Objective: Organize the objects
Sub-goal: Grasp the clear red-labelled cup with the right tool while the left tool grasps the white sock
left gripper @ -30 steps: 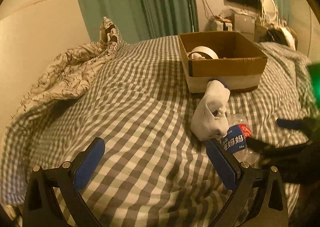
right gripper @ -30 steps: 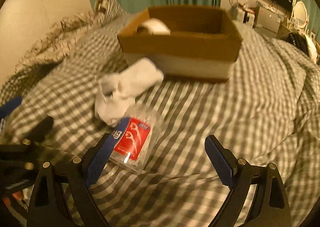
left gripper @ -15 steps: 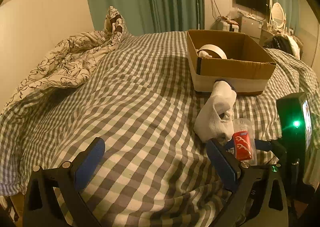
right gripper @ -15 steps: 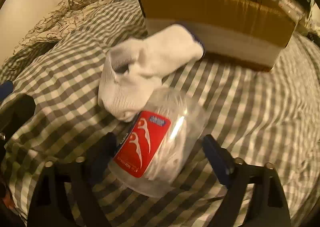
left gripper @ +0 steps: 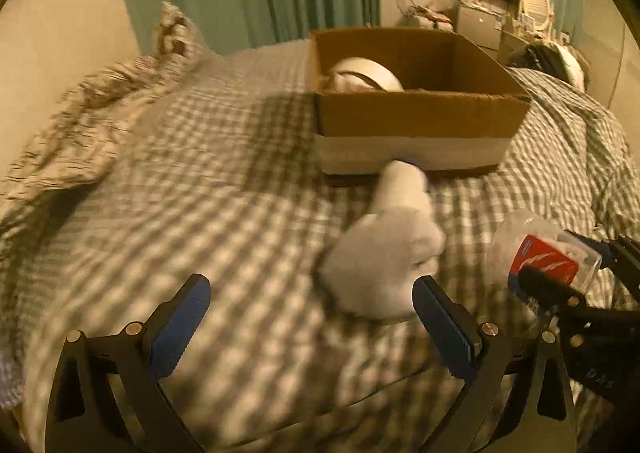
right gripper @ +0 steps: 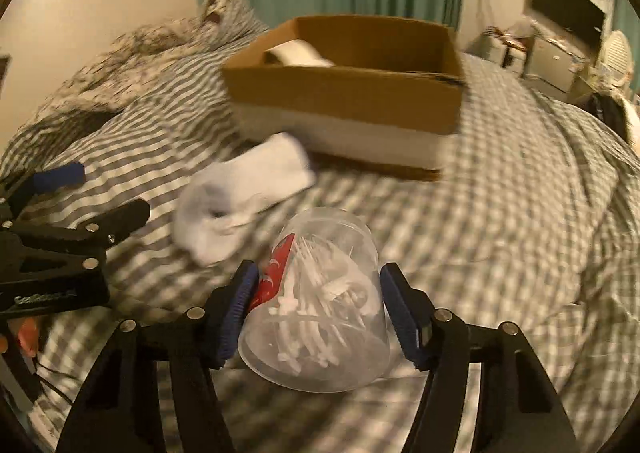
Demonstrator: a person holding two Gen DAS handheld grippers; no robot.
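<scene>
The right gripper [right gripper: 316, 305] clamps a floss-pick tub [right gripper: 320, 305], evidently bound for the box [right gripper: 344, 97]; the left gripper [left gripper: 308, 317] hangs open-fingered beside a sock [left gripper: 384, 265].

Bed [left gripper: 208, 181] covered by a grey-and-white checked sheet. A cardboard box [left gripper: 416, 121] is set on it toward the far side; a white sock [left gripper: 384, 253] lies just in front, one end at the box base. A patterned blanket [left gripper: 80, 121] is bunched at the left edge.
</scene>
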